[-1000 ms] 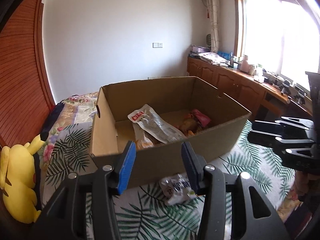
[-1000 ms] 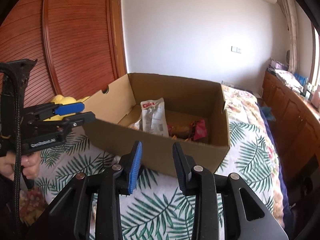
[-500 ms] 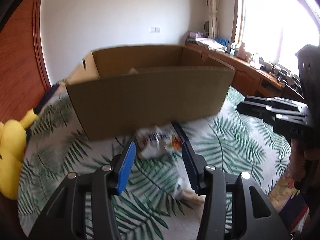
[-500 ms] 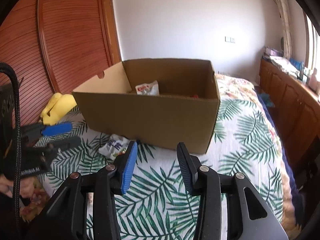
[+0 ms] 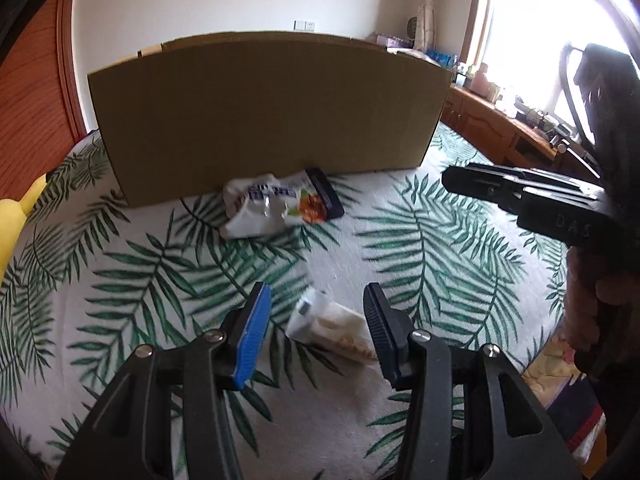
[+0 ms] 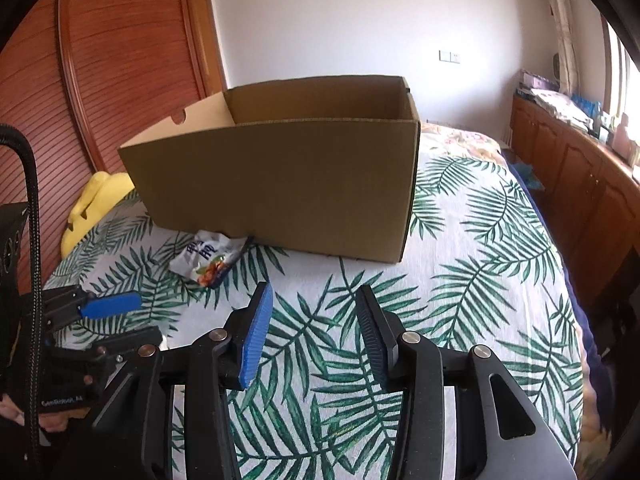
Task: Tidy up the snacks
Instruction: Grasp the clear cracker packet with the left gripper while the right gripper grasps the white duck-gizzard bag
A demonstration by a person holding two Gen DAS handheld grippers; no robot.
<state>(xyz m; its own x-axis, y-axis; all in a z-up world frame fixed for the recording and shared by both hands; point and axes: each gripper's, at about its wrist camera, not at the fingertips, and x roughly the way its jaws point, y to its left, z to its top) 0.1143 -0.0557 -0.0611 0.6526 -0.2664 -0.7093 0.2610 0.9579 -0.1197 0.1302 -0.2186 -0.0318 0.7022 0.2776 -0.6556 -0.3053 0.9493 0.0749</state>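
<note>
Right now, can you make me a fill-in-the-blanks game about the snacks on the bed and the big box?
1. The cardboard box stands on a bedspread printed with green ____.
2. The white snack bag lies against the ____ of the box.
3. The small clear snack packet lies between the open jaws of the ____ gripper.
4. The plush toy beside the box is ____.

Missing words: leaves; outside; left; yellow
</note>
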